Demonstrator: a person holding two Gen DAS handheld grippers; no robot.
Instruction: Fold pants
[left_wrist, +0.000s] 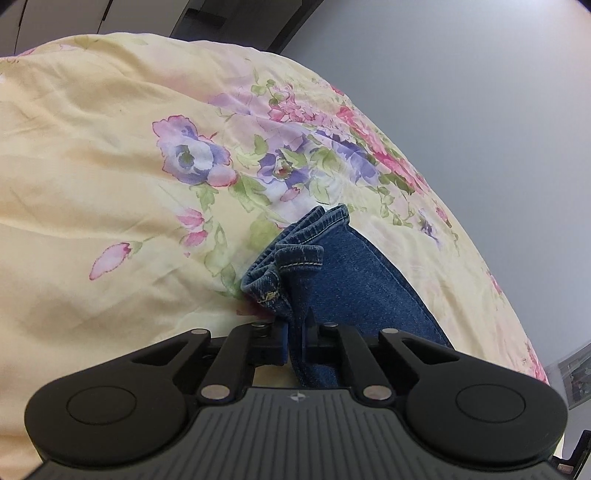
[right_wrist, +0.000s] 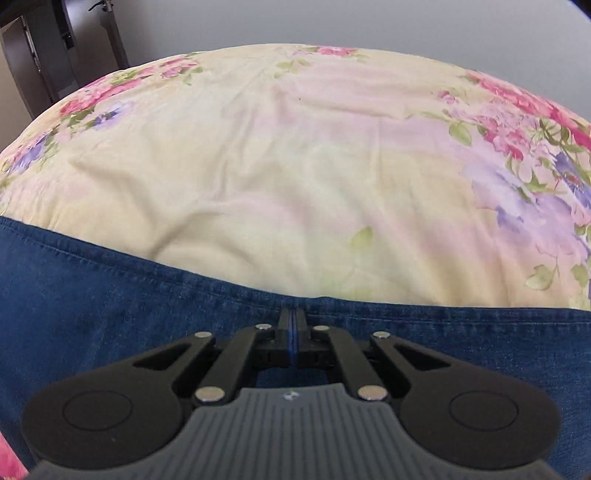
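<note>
A bed (right_wrist: 280, 177) covered by a pale yellow floral bedspread (left_wrist: 110, 155) fills both views, with grey wall behind it. Blue denim pants (right_wrist: 110, 302) lie across the near part of the bed in the right wrist view, their stitched edge running from side to side; in the left wrist view a narrower band of the same pants (left_wrist: 354, 280) rises from the tool toward a bunch of hems (left_wrist: 295, 251), gathered and crumpled, with yellow topstitching showing. The left tool (left_wrist: 296, 336) is pinching a fold of denim, the cloth passing up between its two black fingers. The right tool (right_wrist: 291, 332) has its fingers pressed together at the stitched edge of the pants; a thin blue strip shows between them, but whether that is cloth or the pads cannot be told. Judged from the weave and seams, the denim is soft yet fairly heavy, likely to drape and sag between holds rather than keep a shape, and not slippery. The doubled, stitched edges, namely hems, side seam and waistband, probably offer the firmest places to take hold.
</note>
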